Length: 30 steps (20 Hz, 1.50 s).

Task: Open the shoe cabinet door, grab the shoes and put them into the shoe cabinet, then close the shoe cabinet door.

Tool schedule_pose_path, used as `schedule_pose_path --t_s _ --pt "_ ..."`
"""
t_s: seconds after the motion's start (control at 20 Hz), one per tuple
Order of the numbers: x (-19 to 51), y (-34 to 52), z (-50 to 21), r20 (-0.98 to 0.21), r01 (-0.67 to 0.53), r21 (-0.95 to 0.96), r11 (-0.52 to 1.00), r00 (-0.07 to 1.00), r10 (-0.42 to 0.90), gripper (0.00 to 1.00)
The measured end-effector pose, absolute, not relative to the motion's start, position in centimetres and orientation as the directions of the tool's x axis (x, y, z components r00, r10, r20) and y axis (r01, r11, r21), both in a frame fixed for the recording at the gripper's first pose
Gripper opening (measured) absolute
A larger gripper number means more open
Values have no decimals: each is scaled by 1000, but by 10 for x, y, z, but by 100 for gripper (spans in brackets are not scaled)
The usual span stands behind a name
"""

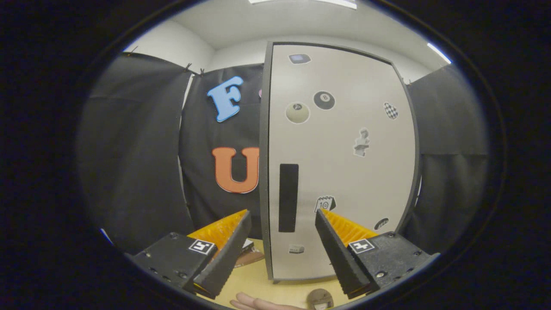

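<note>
Fingers [282, 215] spread wide, holding nothing; closed shoe cabinet door [344, 163] just ahead.

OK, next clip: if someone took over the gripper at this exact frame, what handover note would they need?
Gripper: open, holding nothing, fingers spread and aimed at the cabinet door.
Shoe cabinet: stands upright just ahead, door shut. Its black vertical handle slot sits between and just beyond the fingertips, near the door's left edge.
Below the fingers: part of a hand on the wooden surface, and a small round brownish object that I cannot identify.
Done: nothing yet, judging by the shut door.
Left: open the door by the slot, fetch the shoes, put them inside, close the door.
</note>
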State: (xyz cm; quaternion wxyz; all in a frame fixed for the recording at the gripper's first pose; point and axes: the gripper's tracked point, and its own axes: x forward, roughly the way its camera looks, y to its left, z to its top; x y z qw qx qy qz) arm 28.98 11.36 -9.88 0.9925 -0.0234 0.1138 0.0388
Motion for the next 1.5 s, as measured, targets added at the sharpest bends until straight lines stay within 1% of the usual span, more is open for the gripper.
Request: schedule_pose_path --t_s 0.15,0.3,0.4,0.5,0.55,0.6,0.65,0.7,0.8,0.95,1.15,1.5 --pt "313 114 -96 -205 -57 -58 997 978 44 98" --pt "327 113 -99 -210 -36 -43 998 977 26 96" --pt "340 106 -103 -204 -13 -35 999 979 6 94" --pt "351 103 -113 -229 -20 -8 1000 973 18 89" --pt "356 106 -121 -251 -39 21 999 967 43 77" --pt "363 103 -128 -268 -40 34 999 962 48 69" --pt "365 102 -133 -281 -54 53 997 957 67 53" --pt "370 101 -135 -276 -54 49 997 959 66 48" --pt "374 100 -138 -267 -97 17 995 959 98 37" --pt "368 100 -138 -266 -109 4 994 958 106 33" --pt "355 97 -135 -268 -101 -15 995 959 93 32" --pt "305 84 -129 -291 -178 -20 984 942 165 32"
